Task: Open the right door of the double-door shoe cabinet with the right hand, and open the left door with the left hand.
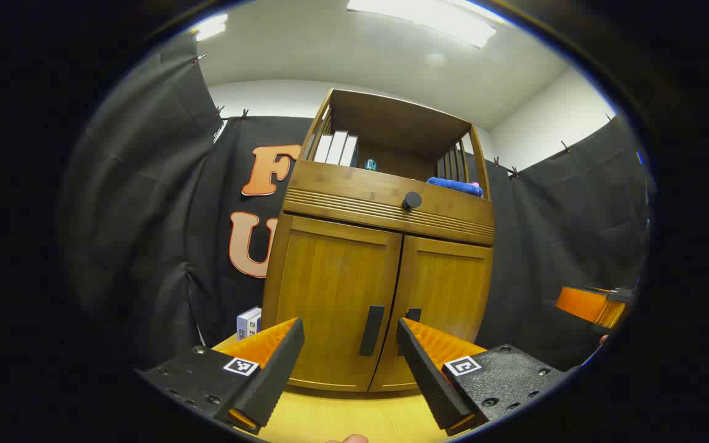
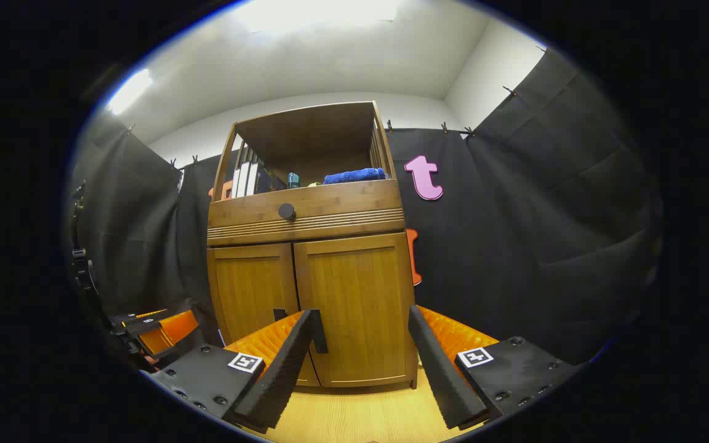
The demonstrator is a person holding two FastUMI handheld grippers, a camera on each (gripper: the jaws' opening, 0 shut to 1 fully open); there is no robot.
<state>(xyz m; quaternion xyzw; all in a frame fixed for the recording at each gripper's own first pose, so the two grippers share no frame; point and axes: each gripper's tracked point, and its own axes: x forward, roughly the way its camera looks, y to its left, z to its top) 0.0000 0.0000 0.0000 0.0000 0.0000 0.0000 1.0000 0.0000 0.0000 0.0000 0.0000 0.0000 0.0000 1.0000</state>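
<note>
the left gripper (image 1: 349,344) is gaping wide and gripping nothing, short of the shoe cabinet (image 1: 379,271) straight ahead, whose left door (image 1: 333,295) is sitting closed with its handle (image 1: 371,330) between the fingers. the right gripper (image 2: 367,335) is likewise spreading wide and unladen, facing the closed right door (image 2: 357,307).

Right door handle (image 2: 321,331) largely hidden behind the right gripper's (image 2: 364,351) finger; shelf items too small to identify.
</note>
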